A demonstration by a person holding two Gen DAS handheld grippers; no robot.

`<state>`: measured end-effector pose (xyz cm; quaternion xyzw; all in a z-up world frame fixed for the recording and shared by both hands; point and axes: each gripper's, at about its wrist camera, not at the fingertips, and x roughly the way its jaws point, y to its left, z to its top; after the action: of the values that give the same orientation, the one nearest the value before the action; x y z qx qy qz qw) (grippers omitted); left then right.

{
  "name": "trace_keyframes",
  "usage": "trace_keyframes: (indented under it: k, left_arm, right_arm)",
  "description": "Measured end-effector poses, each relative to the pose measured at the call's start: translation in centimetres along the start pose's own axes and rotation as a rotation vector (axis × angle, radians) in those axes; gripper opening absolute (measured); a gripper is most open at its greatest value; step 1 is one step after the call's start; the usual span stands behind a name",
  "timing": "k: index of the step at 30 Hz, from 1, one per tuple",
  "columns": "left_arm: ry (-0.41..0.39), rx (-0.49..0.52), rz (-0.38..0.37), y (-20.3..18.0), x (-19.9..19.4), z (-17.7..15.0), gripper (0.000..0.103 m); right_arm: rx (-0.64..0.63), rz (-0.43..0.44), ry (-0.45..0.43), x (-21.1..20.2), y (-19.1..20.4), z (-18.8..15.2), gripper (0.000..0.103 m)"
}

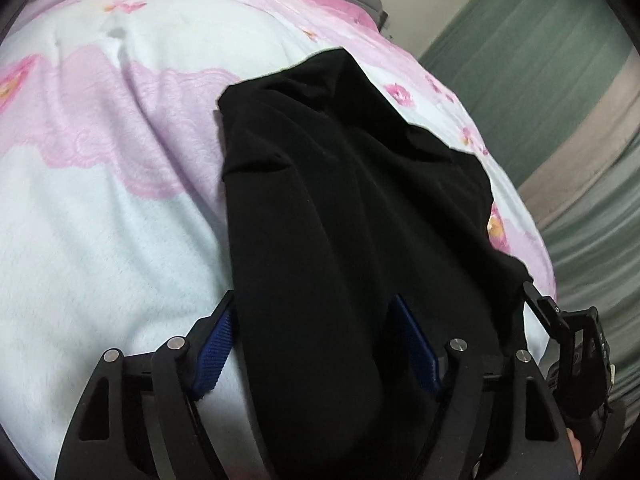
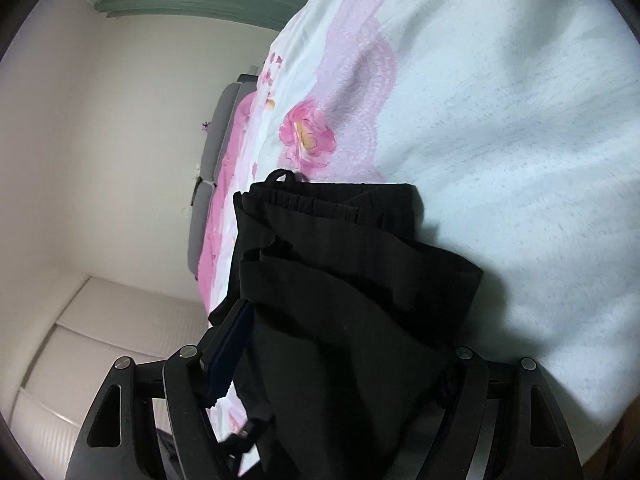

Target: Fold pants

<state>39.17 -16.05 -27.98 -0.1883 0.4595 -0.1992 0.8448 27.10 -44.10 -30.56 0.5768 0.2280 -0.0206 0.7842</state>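
The black pants lie folded lengthwise on the pale blanket and run away from my left gripper. Its blue-padded fingers stand wide apart with the near end of the pants lying between them, not pinched. In the right wrist view the pants lie in folded layers, the elastic waistband at the far end. My right gripper is also open, its left finger beside the cloth and its right finger hidden under it.
The blanket has pink flower prints and covers a bed. The bed's edge drops off beside the pants. Green curtains hang beyond it. A grey headboard and white wall lie on the other side.
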Motion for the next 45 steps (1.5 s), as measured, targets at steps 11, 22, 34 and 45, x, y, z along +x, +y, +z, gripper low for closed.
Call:
trace_keyframes:
  k: [11, 22, 34, 45]
  left_arm:
    - [-0.001, -0.099, -0.053, 0.5, 0.2, -1.1, 0.048]
    - [-0.045, -0.024, -0.032, -0.5, -2.2, -0.6, 0.008]
    - [-0.102, 0.037, -0.081, -1.4, -8.6, 5.3, 0.008]
    - [-0.177, 0.005, -0.129, 5.0, -19.8, 12.3, 0.008]
  right_arm:
    - [-0.086, 0.027, 0.02, 0.0, 1.7, 0.2, 0.067]
    - [-0.169, -0.11, 0.005, -1.0, 3.8, -0.5, 0.015]
    - [-0.247, 0.012, -0.065, -3.6, 10.1, -1.8, 0.014]
    - [-0.314, 0.135, -0.001, -3.0, 22.4, -7.5, 0.013]
